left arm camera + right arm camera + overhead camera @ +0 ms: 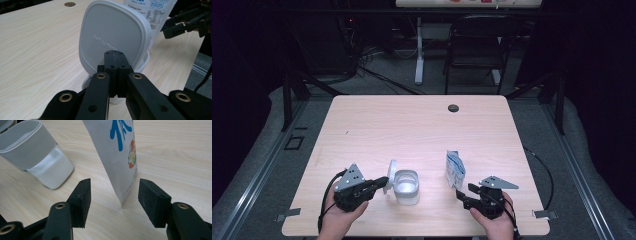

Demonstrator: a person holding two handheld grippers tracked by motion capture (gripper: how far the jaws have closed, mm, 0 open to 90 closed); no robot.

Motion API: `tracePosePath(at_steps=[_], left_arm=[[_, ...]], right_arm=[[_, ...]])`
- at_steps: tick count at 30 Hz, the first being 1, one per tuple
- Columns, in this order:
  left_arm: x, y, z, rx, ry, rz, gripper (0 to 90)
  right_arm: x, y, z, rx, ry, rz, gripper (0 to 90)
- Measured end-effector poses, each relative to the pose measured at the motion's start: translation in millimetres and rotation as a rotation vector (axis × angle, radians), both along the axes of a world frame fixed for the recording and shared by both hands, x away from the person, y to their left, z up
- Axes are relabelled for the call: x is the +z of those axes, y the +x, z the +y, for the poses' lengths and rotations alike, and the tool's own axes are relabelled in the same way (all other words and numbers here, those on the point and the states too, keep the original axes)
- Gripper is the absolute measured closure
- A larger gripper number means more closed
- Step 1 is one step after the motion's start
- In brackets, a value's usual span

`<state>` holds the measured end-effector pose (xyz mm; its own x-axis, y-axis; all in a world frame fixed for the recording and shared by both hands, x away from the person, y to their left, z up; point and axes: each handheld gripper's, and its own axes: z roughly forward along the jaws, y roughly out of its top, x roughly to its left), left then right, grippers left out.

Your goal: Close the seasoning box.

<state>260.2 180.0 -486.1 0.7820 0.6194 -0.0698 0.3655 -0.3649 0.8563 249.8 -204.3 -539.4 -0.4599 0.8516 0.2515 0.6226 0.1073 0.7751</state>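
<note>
A white rounded-square lid (115,32) stands tilted on edge against the left side of an open white container (406,186). My left gripper (115,53) is shut, pad against pad, with its tip at the lower face of the lid (391,175); I cannot tell whether it presses on it. To the right, a white pouch with blue print (455,169) stands upright. My right gripper (113,195) is open, one jaw on each side of the lower edge of the pouch (120,152), with a gap on both sides.
The wooden table (412,125) has a dark cable hole (453,107) near its far edge. Both hands sit close to the front edge. Beyond the table stand a black chair (474,45) and a desk leg among floor cables.
</note>
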Motion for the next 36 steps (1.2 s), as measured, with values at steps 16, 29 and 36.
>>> tracePosePath(at_steps=[16, 29, 36], left_arm=[[-1.5, 0.1, 2.9, 0.006, 0.009, 0.0, 90.0], [-2.1, 2.4, 11.6, 0.031, -0.009, 0.002, 90.0], [-2.2, 5.0, 23.7, 0.067, -0.029, 0.011, 90.0]], right_arm=[[-1.2, 0.2, 0.7, 0.001, -0.002, -0.001, 43.7], [-1.3, 0.2, 0.8, 0.002, -0.002, -0.001, 43.7], [-1.1, 0.1, 0.0, 0.0, 0.0, -0.002, 43.8]])
